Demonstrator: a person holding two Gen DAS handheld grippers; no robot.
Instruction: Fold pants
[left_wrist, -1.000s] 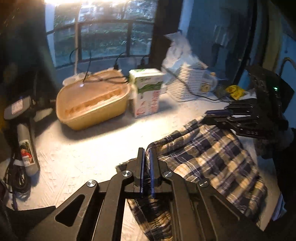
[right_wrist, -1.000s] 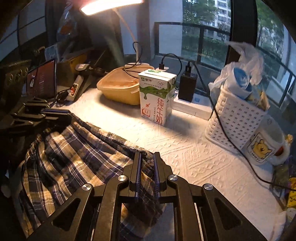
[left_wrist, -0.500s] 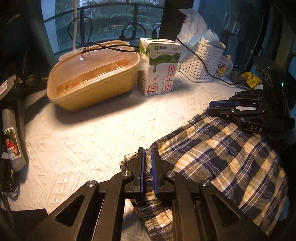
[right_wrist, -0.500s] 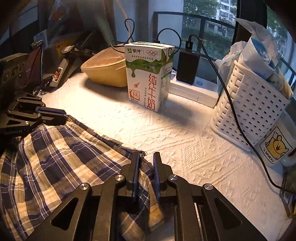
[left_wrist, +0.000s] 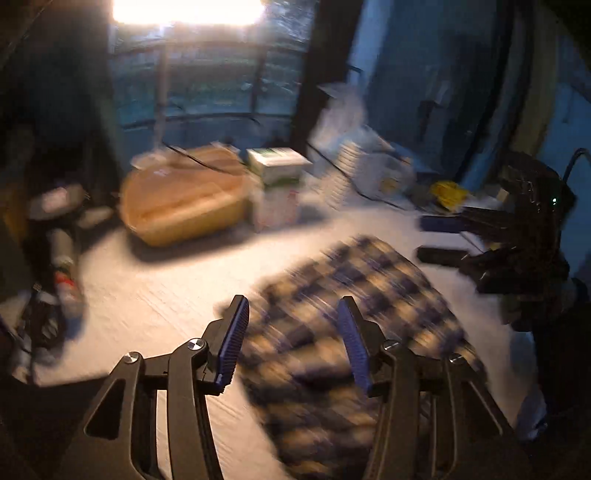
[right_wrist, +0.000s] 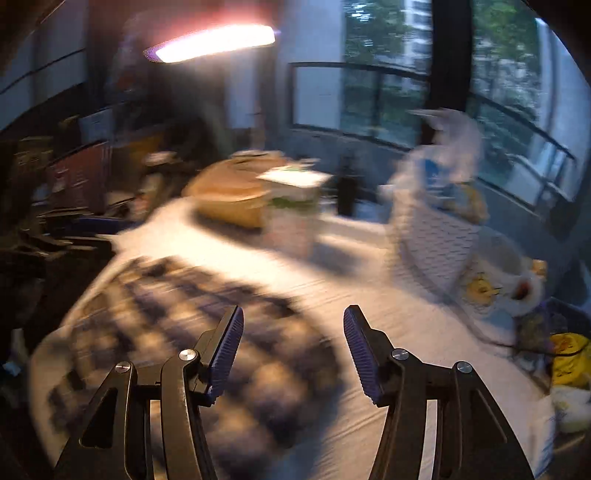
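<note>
Blur everywhere, but the layout reads. The white desk (left_wrist: 177, 295) fills both views, and on it lies the plaid pants (left_wrist: 354, 295), a folded bundle resting flat. In the left view its long axis runs from about 1 o'clock down to 6 o'clock; in the right view the pants (right_wrist: 192, 332) sprawl from 10 o'clock down past the near left finger.

Left gripper (left_wrist: 291, 336): fingers are opening, and cloth shows in the gap between them, yet the pads look clear of it — nothing gripped. Right gripper (right_wrist: 293, 347): fingers opening too, the pants' edge under the left finger, bare desk under the right one, nothing pinched. Across the bundle, the left view catches the right gripper (left_wrist: 443, 240) at 3 o'clock, its two fingers apart, just off the far edge of the cloth.

So the pants sit between the two grippers, each at one side, about equally near; to my eye this fold is laid down, and any next grab means dropping straight back onto the fabric below.

Behind, at 12 o'clock: a tan tub (left_wrist: 184, 203), a milk carton (left_wrist: 277, 184), a white basket (right_wrist: 436, 236), and a mug (right_wrist: 495, 280) at 3 o'clock in the right view. All well apart from the pants, nothing blocking. A lamp (right_wrist: 214, 42) glares overhead.
</note>
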